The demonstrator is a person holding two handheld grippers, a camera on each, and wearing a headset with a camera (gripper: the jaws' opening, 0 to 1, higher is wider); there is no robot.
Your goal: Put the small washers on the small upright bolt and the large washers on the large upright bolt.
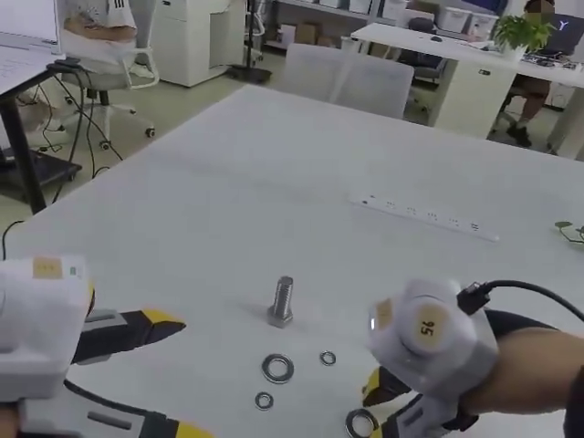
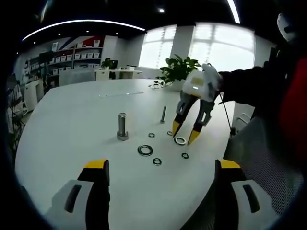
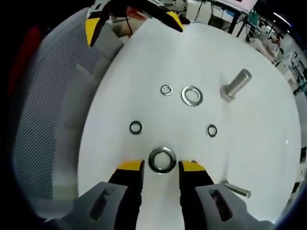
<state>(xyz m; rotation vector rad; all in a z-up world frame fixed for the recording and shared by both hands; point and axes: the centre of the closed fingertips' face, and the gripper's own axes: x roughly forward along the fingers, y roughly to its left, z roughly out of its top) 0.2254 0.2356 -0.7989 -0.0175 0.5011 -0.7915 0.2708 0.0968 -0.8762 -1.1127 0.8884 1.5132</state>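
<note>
One large washer (image 1: pixel 277 368) lies flat on the white worktop (image 1: pixel 228 201) in the head view, just in front of the large upright bolt (image 1: pixel 281 303), which stands on its head. The second large washer (image 1: pixel 361 422) lies at the bottom edge, just beside the yellow tips of the right claw (image 1: pixel 376 411). Two small washers (image 1: pixel 328 358) lie near the first large one, one on each side. The left claw (image 1: pixel 187 376) comes in from the lower left, jaws spread wide with nothing between them. A power strip (image 1: pixel 424 217) lies farther back.

In the left gripper view, the left claw's two jaws rise far apart over bare worktop. Across from them the right claw points down, one tip on each side of the second large washer. The small upright bolt (image 2: pixel 163 114) stands just behind it, well apart from the large upright bolt. A potted plant (image 2: pixel 178 72) sits at the far edge.

In the right gripper view, the second large washer lies flat between the right claw's parted tips, just beside each; whether they touch its rim cannot be told. Three small washers and the other large washer lie loose beyond it, with the large upright bolt past them. The left claw's yellow tips show at the top, above a mesh chair (image 3: pixel 53 105).
</note>
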